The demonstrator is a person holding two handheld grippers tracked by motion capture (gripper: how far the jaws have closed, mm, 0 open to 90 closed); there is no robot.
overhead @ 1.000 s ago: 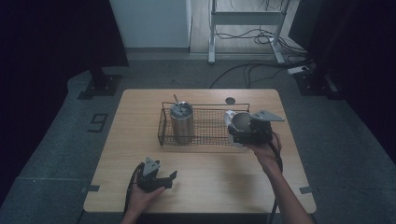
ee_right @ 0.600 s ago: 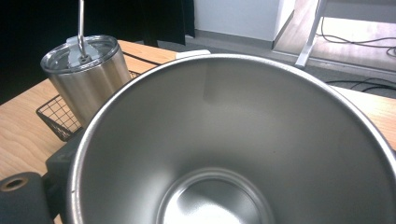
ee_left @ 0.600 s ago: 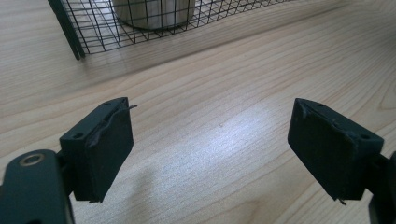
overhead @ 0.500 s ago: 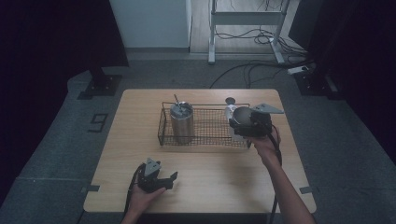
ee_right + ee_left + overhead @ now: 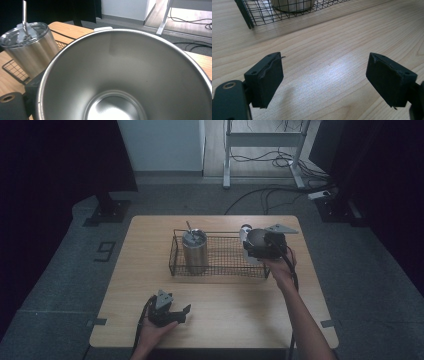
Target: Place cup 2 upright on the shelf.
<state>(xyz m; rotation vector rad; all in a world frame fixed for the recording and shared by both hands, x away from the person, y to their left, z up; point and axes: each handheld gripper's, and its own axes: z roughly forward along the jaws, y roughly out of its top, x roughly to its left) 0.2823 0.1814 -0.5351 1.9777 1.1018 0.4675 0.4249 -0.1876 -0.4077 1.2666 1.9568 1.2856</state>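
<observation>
A pale rectangular wooden tabletop carries a long black wire-mesh basket set across its far half, long axis running from left to right. At the basket's left end a tall brushed-steel tumbler stands upright, capped by a clear plastic lid with a metal straw rising through it.

Over the basket's right end, close to the tabletop's far right corner, is a lidless stainless-steel cup, smooth and round with walls narrowing to a small flat base. The right gripper has it clamped – in the right gripper view one black jaw lies against the cup's outer wall, while the mouth faces back along the jaws, showing the bare inside.

The coming move likely turns on this: the free mesh floor lies below the cup and to its left, between it and the tumbler. The right hand is much the nearer and would probably need to bring the cup upright as it lowers.

The left gripper rests near the tabletop's front left corner, well apart from the basket – its two rubber-faced jaws stand wide apart with nothing between them.
</observation>
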